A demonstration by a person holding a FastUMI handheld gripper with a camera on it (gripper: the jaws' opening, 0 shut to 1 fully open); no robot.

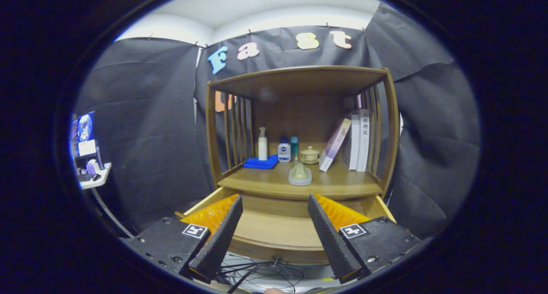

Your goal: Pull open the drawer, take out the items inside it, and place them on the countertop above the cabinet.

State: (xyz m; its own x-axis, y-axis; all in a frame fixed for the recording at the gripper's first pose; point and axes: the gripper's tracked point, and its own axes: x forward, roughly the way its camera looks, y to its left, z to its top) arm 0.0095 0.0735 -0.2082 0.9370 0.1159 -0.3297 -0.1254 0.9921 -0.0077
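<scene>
The wooden cabinet's drawer (274, 230) is pulled out below the countertop (346, 183), and the part of its floor I can see is bare. My gripper (275, 196) is open, with its fingers spread wide over the drawer and nothing between them. Beyond the fingertips, a pale green cone-shaped item (299, 174) stands near the countertop's front edge. Behind it are a folded blue cloth (261, 162), a white pump bottle (262, 145), a small white and blue bottle (284, 151), a teal bottle (294, 148) and a lidded ceramic cup (309, 155).
Books (357, 140) lean and stand at the countertop's right end, against the slatted side. A shelf board (299, 78) roofs the countertop. Cables (257, 277) lie on the floor under the drawer front. A small side table (95, 177) with a screen stands far left.
</scene>
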